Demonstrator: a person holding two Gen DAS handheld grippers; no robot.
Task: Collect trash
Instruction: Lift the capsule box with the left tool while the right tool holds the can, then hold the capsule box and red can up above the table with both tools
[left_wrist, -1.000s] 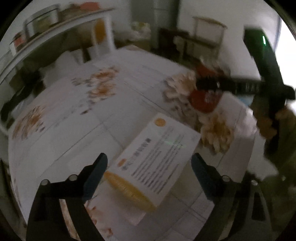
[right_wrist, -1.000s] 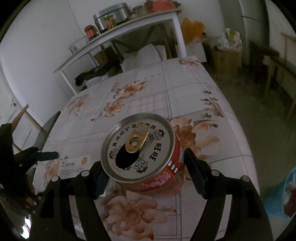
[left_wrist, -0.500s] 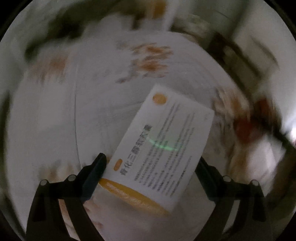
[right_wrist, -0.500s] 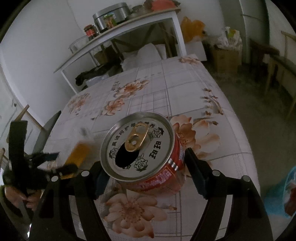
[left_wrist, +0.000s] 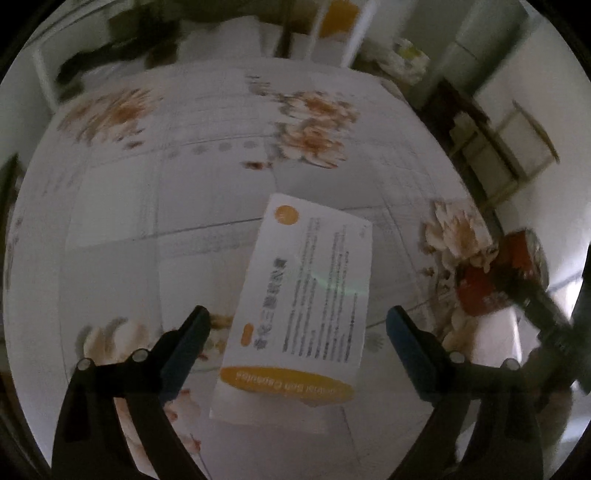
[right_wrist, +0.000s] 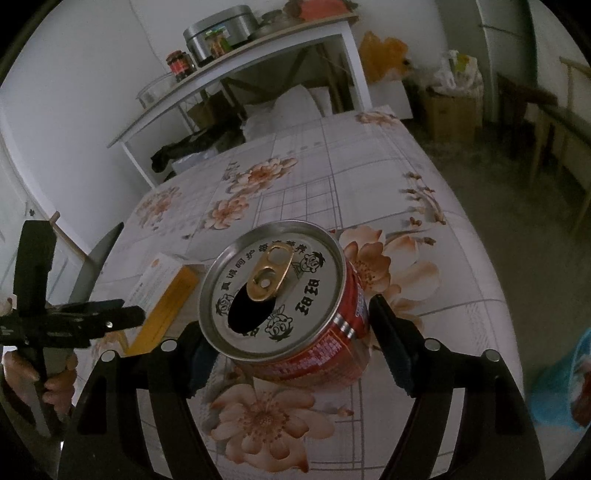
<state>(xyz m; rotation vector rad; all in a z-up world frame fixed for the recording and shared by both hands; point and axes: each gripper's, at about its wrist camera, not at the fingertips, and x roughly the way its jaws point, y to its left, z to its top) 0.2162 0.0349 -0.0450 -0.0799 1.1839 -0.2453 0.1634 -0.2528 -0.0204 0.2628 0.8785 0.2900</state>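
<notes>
A white and orange medicine box (left_wrist: 306, 299) lies on the floral tablecloth (left_wrist: 147, 206). My left gripper (left_wrist: 297, 325) is open, its fingers on either side of the box's near end, not touching it. A red drink can (right_wrist: 291, 314) with an opened silver top stands between the fingers of my right gripper (right_wrist: 286, 332), which is open around it with gaps on both sides. The box also shows in the right wrist view (right_wrist: 162, 295), left of the can. The can shows in the left wrist view (left_wrist: 498, 273) at right.
A white shelf table (right_wrist: 251, 55) with jars and a metal pot stands beyond the table's far end. Cardboard boxes and bags (right_wrist: 450, 99) sit on the floor at right. A blue container (right_wrist: 569, 387) is at the lower right, off the table.
My left gripper swung and turned over the box, which now lies more upright between its fingers. The right gripper and can have barely moved.
</notes>
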